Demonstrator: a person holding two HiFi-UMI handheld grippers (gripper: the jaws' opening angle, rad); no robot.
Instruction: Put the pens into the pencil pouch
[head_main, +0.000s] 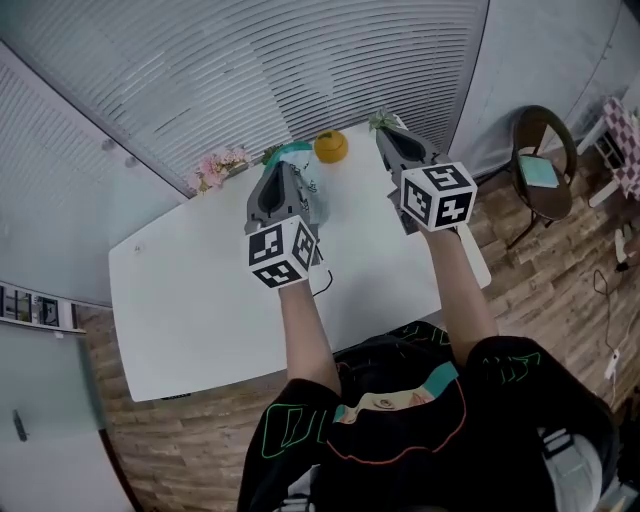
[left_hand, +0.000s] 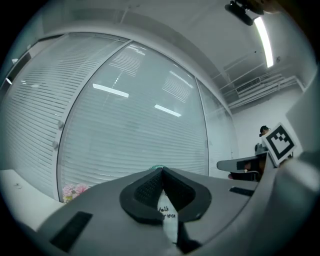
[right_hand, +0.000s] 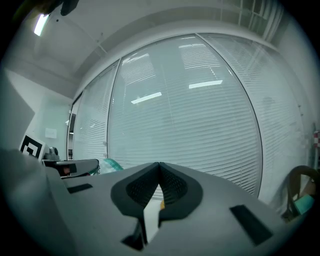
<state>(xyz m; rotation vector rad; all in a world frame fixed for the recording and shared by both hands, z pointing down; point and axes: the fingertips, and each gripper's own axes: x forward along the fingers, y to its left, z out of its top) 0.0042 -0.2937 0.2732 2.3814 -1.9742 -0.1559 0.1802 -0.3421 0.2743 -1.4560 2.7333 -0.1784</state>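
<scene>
Both grippers hang level above the white table (head_main: 180, 300), pointing toward the blinds. My left gripper (head_main: 284, 167) is shut with nothing between its pads, as its own view shows (left_hand: 161, 170). Just past and right of it lies a white printed pouch with a teal edge (head_main: 311, 187), glimpsed as white print below the closed jaws (left_hand: 168, 214). My right gripper (head_main: 384, 129) is shut and empty too (right_hand: 159, 164). I see no pen in any view; the grippers hide the table under them.
An orange round object (head_main: 330, 146) and pink flowers (head_main: 221, 166) stand at the table's far edge by the blinds. A thin black cable (head_main: 322, 285) lies near the front edge. A brown chair (head_main: 541, 160) stands on the wooden floor to the right.
</scene>
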